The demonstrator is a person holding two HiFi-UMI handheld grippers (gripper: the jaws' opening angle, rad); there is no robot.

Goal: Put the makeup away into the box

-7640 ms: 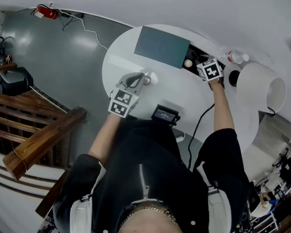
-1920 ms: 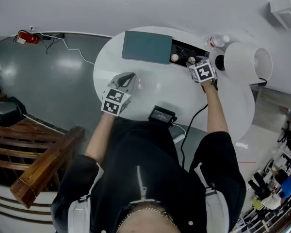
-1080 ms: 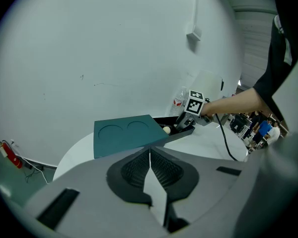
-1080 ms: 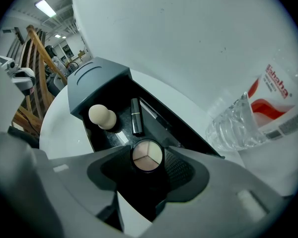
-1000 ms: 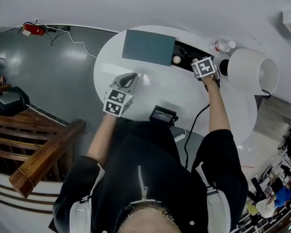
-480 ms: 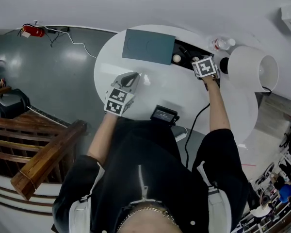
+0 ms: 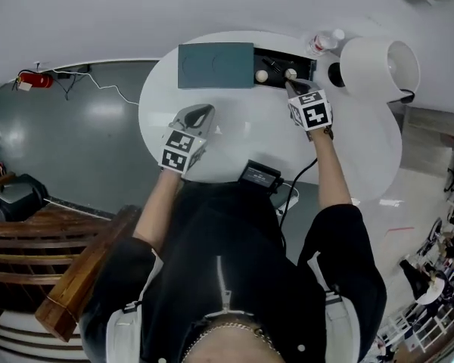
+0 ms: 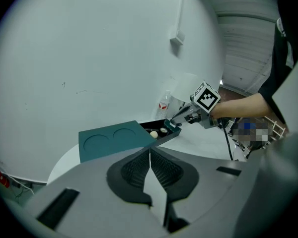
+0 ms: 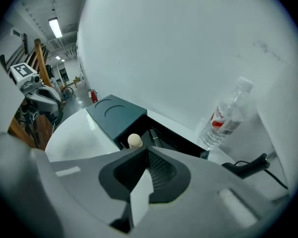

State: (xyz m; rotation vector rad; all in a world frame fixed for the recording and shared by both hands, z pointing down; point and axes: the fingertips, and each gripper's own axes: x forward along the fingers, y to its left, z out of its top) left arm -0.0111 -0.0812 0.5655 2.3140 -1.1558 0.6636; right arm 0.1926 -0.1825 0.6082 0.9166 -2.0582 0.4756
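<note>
Tongs of the right gripper (image 9: 148, 157) are pictured pressed together, having just been closing with nothing between them, poised over the near rim of the open box (image 7: 306, 60) at 12 o'clock on the round white bench (image 7: 242, 146). Those of the left gripper (image 8: 149, 155) are likewise shut and empty, held over the bench at 9 o'clock.

Two pale round makeup sponges (image 7: 262, 75) are seen lying inside the black compartment. Beside it, the teal lid (image 7: 216, 65) is slid aside toward 11 o'clock.

The stowing step is judged all but done. Whether any makeup is left on the bench near the left gripper cannot be made out. If none is, the lid would be expected to be pushed back across the compartment toward 1 o'clock, which calls for a flat push on its edge, not a pinch.

Room is tight on that side. A water bottle (image 7: 323, 42) and a large white drum-shaped object (image 7: 378, 68) are stood just beyond the box at 1 to 2 o'clock. The bench's middle is open. A black device (image 7: 259, 176) with its cable (image 7: 299, 178) is sat at the 6 o'clock edge.
</note>
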